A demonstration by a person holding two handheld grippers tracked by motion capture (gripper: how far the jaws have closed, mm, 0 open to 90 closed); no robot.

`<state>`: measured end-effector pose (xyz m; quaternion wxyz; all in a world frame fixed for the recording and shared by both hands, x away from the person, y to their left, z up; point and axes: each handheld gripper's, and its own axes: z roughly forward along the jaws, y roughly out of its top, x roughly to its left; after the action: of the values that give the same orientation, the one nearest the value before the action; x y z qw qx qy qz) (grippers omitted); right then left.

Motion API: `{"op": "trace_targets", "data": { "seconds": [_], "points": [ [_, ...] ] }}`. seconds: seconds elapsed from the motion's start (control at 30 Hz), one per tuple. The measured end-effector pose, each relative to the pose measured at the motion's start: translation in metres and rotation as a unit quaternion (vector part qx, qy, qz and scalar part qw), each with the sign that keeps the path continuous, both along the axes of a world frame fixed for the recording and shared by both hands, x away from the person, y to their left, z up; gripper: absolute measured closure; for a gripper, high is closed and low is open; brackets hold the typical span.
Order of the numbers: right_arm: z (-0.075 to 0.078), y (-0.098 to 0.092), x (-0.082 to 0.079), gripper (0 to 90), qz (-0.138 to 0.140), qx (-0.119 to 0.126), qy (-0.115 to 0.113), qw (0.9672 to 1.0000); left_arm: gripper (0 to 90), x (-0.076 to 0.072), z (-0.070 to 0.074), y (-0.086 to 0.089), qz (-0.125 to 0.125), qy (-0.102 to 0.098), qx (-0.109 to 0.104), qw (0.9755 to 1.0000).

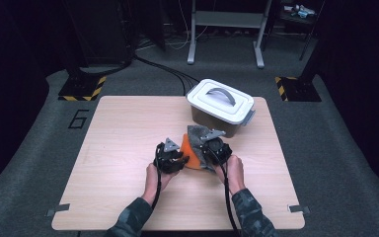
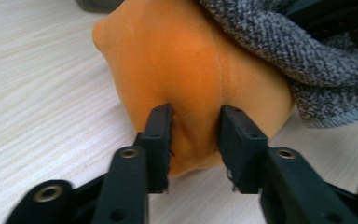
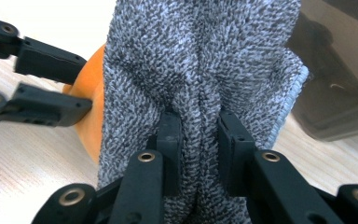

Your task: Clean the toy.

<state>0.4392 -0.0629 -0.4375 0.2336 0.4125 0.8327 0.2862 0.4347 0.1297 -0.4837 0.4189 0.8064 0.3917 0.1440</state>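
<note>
The soft, light orange-and-grey cloth (image 1: 196, 146) lies right of the table's (image 1: 123, 143) middle, before the lidded bin (image 1: 220, 106). The right gripper (image 3: 199, 123) pinches its grey fold; the left gripper's (image 2: 196, 122) jaws straddle orange fabric, pads barely touching.

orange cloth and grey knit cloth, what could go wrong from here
1. The left tongs straddle a fold of the orange cloth without clearly pinching it, so it may slip free if pulled.
2. The right tongs clamp only the grey knit cloth; pulling may stretch it.
3. The lidded bin sits close behind, so a lift or swing could bump it.
</note>
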Motion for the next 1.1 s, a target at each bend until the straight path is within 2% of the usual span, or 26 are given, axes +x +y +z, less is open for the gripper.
{"op": "trace_targets", "data": {
  "seconds": [0.07, 0.2, 0.3, 0.53, 0.63, 0.7, 0.73, 0.8, 0.83, 0.93, 0.97, 1.03, 1.1],
  "points": [
    [0.000, -0.001, -0.001, 72.8, 0.003, 0.002, -0.001, 1.0000, 68.6, 0.001, -0.001, 0.000, 0.000, 0.003, -0.002, 1.0000],
    [0.000, -0.007, -0.006, 72.8, 0.008, -0.015, 0.004, 0.9998, 69.1, 0.001, -0.002, 0.000, 0.001, 0.004, -0.004, 1.0000],
    [-0.007, -0.020, -0.010, 72.8, -0.005, -0.014, 0.016, 0.9998, 69.1, 0.001, -0.002, 0.000, -0.001, 0.004, -0.007, 1.0000],
    [-0.014, -0.030, -0.011, 72.7, -0.014, -0.021, 0.028, 0.9993, 68.2, 0.001, -0.003, 0.000, 0.003, 0.003, -0.010, 0.9999],
    [-0.015, -0.029, -0.010, 72.7, -0.014, -0.020, 0.023, 0.9994, 62.0, 0.000, -0.001, 0.003, 0.004, 0.003, -0.011, 0.9999],
    [-0.014, -0.029, -0.011, 72.7, -0.018, -0.022, 0.027, 0.9992, 54.9, -0.002, -0.002, 0.005, 0.011, 0.006, -0.026, 0.9996],
    [-0.014, -0.029, -0.011, 72.7, -0.018, -0.022, 0.027, 0.9992, 51.1, -0.002, -0.002, 0.005, 0.011, 0.006, -0.026, 0.9996],
    [-0.015, -0.031, -0.010, 72.7, -0.017, -0.021, 0.023, 0.9994, 43.5, -0.001, -0.005, 0.011, 0.019, 0.021, -0.041, 0.9988],
    [-0.015, -0.031, -0.010, 72.7, -0.017, -0.021, 0.023, 0.9994, 41.3, -0.001, -0.005, 0.011, 0.019, 0.021, -0.041, 0.9988],
    [-0.016, -0.033, -0.010, 72.7, -0.020, -0.019, 0.027, 0.9993, 36.2, 0.001, -0.009, 0.017, 0.024, 0.040, -0.063, 0.9969],
    [-0.016, -0.033, -0.010, 72.7, -0.020, -0.019, 0.027, 0.9993, 35.1, 0.001, -0.009, 0.017, 0.024, 0.040, -0.063, 0.9969],
    [-0.016, -0.032, -0.011, 72.7, -0.026, -0.015, 0.030, 0.9991, 33.8, 0.002, -0.011, 0.018, 0.029, 0.051, -0.082, 0.9949],
    [-0.016, -0.032, -0.011, 72.7, -0.026, -0.015, 0.030, 0.9991, 33.6, 0.004, -0.013, 0.018, 0.028, 0.055, -0.089, 0.9941]
  ]
}}
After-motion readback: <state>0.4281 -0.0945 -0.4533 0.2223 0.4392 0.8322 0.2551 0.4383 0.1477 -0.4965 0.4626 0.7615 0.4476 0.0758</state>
